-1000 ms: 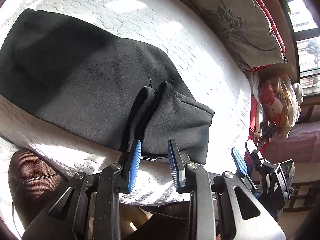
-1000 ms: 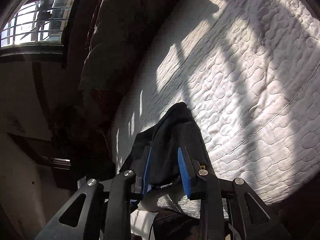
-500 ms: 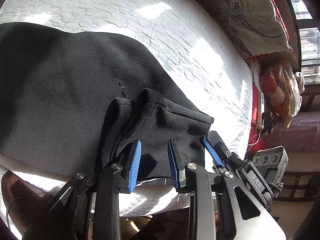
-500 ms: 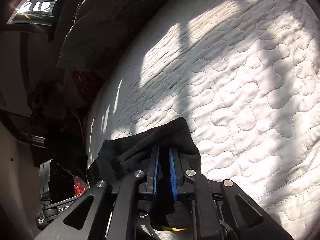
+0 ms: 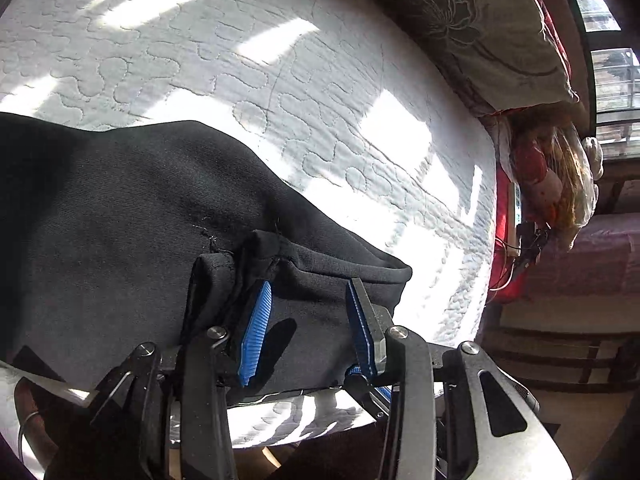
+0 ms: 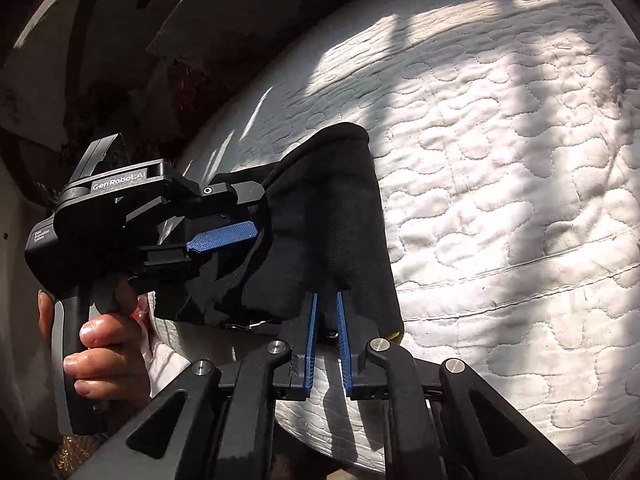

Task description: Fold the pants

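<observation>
The quilted white mattress carries the black pants, which lie across it from 9 o'clock toward centre in the left wrist view, their hem end bunched at the near edge. Step in hand, as judged: lift the hem end and carry it over the body of the garment. The left gripper has its fingers spread, with the doubled hem lying between the blue pads; whether the pads touch the cloth cannot be told. Close them fully on both layers before lifting. The right gripper has its fingers nearly pressed together on a fold of the same hem at 6 o'clock in the right wrist view. Keep both grips level and move the two ends together so the fold line stays straight; uneven height will likely skew the crease. A grey floral pillow lies at 1 o'clock along the far mattress edge, clear of the fold path. A red-and-orange bundle sits at 3 o'clock beside the bed; its contents cannot be identified. Nothing visible obstructs the fold.
</observation>
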`<state>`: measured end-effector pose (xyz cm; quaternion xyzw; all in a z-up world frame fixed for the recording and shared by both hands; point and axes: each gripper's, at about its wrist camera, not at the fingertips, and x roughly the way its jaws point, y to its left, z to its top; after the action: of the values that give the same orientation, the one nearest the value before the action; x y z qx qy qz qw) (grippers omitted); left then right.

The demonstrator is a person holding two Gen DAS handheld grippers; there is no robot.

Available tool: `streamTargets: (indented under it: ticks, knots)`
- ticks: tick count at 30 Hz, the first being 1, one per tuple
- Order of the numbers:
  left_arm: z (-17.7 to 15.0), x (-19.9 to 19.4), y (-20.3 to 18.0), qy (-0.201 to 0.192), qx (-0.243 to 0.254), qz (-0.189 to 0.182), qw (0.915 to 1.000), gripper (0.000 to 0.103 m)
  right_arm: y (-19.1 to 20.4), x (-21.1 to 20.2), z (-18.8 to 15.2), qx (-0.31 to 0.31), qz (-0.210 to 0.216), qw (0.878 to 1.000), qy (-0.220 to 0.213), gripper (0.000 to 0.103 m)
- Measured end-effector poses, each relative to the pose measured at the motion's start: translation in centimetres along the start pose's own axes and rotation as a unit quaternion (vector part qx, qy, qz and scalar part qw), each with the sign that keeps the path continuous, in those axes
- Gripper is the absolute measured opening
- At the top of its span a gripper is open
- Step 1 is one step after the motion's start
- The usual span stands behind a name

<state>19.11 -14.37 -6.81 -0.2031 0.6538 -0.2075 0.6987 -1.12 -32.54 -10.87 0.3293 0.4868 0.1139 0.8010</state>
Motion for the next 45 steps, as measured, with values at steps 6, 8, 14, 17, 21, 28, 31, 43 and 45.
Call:
streamTargets:
  ticks: [6,8,14,17,21,28,31,43,45]
  knots:
    - [1.2,-10.0,6.4,-0.067,0.002,0.006,0.9977,0.037,3.1,-2.2,0.7,-0.021,-0.003,0.999,-0.024,0.035]
    - [2.2,-13.3,9.6,-0.090,0.004,0.037,0.9953,0.041,4.9,-2.6,0.5,-0.047,-0.015,0.998,-0.031,0.043]
    - [6.2,-17.8,18.9,-0.063,0.011,0.067,0.9957,0.055,11.6,-0.3,-1.2,-0.142,-0.046,0.989,-0.013,0.051]
    - [8.1,-17.1,22.3,-0.031,0.000,0.035,0.9989,0.055,14.3,2.3,-1.6,-0.170,-0.054,0.984,0.006,0.055]
    - [10.0,-15.4,23.2,0.003,0.012,0.008,0.9999,0.055,18.8,4.9,-2.9,-0.222,-0.083,0.971,0.016,0.056]
    - [12.5,-12.1,20.8,0.077,0.138,0.050,0.9861,0.055,26.0,10.3,-7.0,-0.350,-0.145,0.925,0.001,0.065]
    - [13.0,-11.3,21.2,0.114,0.174,0.043,0.9773,0.056,27.7,11.3,-8.1,-0.373,-0.148,0.916,0.000,0.065]
    - [10.9,-11.0,20.0,0.177,0.222,-0.063,0.9568,0.079,30.6,14.5,-9.4,-0.393,-0.195,0.898,-0.019,0.069]
    - [11.3,-11.1,20.5,0.182,0.193,-0.073,0.9613,0.078,31.2,15.3,-10.1,-0.406,-0.203,0.891,-0.025,0.069]
